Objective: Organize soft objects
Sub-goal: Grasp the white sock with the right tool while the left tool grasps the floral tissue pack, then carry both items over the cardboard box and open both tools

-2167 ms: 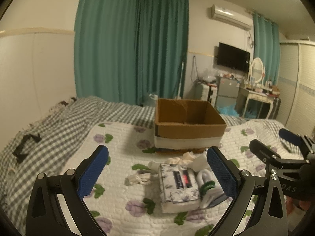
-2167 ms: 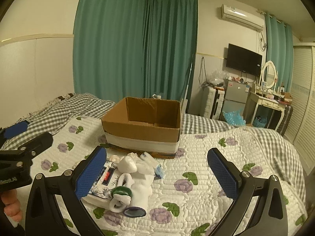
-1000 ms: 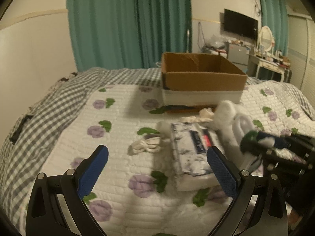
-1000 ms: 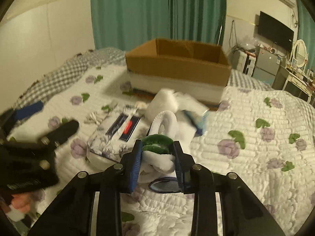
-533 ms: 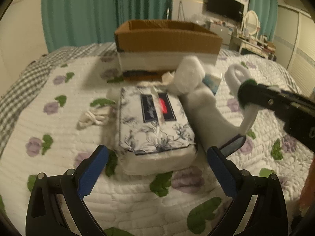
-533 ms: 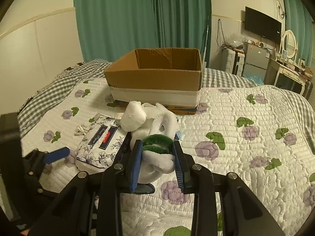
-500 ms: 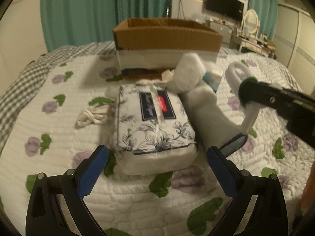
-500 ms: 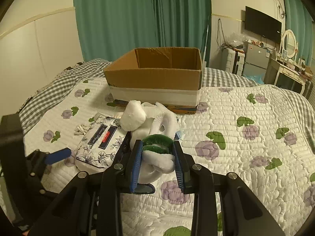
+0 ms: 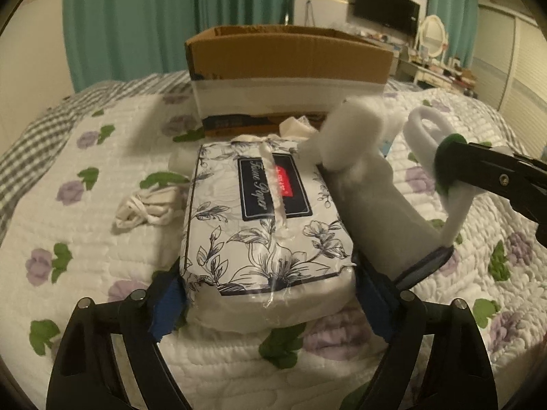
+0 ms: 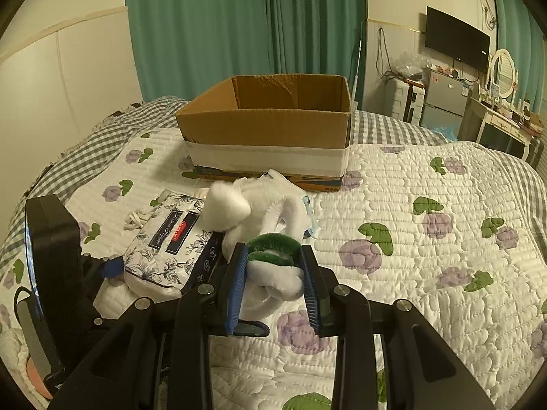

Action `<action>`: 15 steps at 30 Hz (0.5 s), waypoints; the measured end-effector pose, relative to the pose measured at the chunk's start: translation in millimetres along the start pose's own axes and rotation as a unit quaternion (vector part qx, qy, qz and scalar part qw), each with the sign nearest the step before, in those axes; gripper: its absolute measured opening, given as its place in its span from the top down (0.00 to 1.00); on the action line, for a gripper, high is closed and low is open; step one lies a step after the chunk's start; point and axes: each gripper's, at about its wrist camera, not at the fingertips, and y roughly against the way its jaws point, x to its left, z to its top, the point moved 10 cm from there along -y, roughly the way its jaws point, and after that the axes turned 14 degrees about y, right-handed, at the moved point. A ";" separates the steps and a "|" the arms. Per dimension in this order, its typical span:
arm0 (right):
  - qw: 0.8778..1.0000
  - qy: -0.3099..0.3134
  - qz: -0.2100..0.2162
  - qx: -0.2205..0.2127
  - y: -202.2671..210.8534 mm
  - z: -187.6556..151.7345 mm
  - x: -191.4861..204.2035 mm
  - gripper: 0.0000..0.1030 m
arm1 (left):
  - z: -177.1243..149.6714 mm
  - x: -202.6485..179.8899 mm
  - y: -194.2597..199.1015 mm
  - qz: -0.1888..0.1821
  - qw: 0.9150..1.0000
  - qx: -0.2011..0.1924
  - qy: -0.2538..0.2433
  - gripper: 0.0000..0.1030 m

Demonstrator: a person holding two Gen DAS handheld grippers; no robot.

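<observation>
A bed fills both views, covered by a white quilt printed with purple flowers and green leaves, with a grey checked blanket beyond it on the left. Teal curtains hang behind

Toward the far side of the quilt stands an open cardboard box with a white band around its lower half. From the right wrist view its inner walls are bare brown card; the floor of the box is hidden by the near wall, so I cannot tell what it holds. In the left wrist view the box shows only its outside

In front of the box lies a tissue pack in white wrap with dark flower drawings and a navy label. The left gripper has its 2 blue-padded fingers pressed against the near end of the pack, 1 on each side, pinching it on the quilt. In the right wrist view the pack is partly covered by that gripper's black body

Touching the pack's right side is a white plush toy with a round fluffy end and a green patch. The right gripper pinches its white and green part between both fingers; the toy's lower end is hidden behind them. In the left wrist view the toy is blurred

Left of the pack lies a small crumpled white cloth, too small to identify
</observation>
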 end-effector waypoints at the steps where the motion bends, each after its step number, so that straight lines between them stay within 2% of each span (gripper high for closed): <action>1: 1.000 0.000 0.000 -0.001 1.6 -0.1 -0.2 0.71 | 0.7 -0.5 1.7 -0.002 1.000 -0.002 -0.002 0.18; 7: 1.000 0.003 -0.004 -0.018 19.8 7.9 -0.1 0.71 | 13.4 3.4 31.6 -0.002 0.999 -0.039 -0.009 0.18; 15: 0.998 0.007 -0.018 -0.058 63.1 28.5 -8.7 0.71 | 53.5 7.0 91.3 -0.009 0.995 -0.098 0.005 0.18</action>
